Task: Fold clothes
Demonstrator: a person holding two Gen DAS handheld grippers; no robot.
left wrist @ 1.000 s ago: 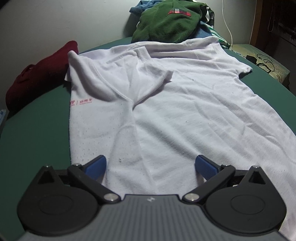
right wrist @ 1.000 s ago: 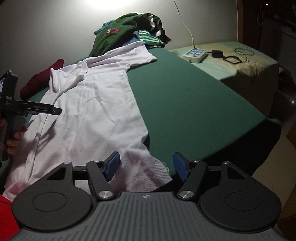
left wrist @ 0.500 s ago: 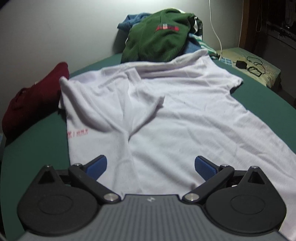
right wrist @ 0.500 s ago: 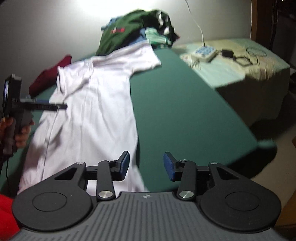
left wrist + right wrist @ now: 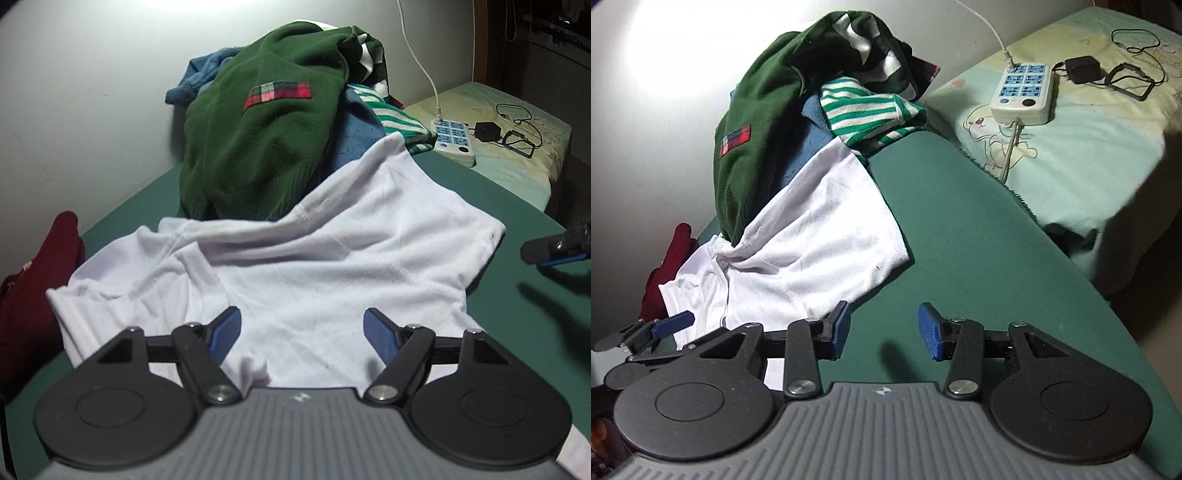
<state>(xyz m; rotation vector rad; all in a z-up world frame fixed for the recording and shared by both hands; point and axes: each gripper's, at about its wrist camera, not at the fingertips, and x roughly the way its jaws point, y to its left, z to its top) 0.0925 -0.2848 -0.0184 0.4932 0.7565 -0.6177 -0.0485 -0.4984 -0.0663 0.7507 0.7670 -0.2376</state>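
Both hands moved up tee (image 5: 332,266) toward sleeves since earlier. Left fingers (image 5: 302,334) spread over chest, right fingers (image 5: 882,334) spread over bench (image 5: 960,240), both empty. Fold stage unclear; next grip needs sleeve edge.

Dim room, single hard source: blown-out glare patch on the wall (image 5: 110,74) at top of the left wrist view and upper left (image 5: 665,48) of the right wrist view. Falloff is steep; right-hand corners go near black. White shirt (image 5: 332,258) reads bright but not clipped. Hard shadow of the right tool (image 5: 882,328) falls on the green bench (image 5: 960,240) between its fingers. Strong fisheye bowing at the edges. Both frames mostly sharp, slight softness and noise in dark areas.
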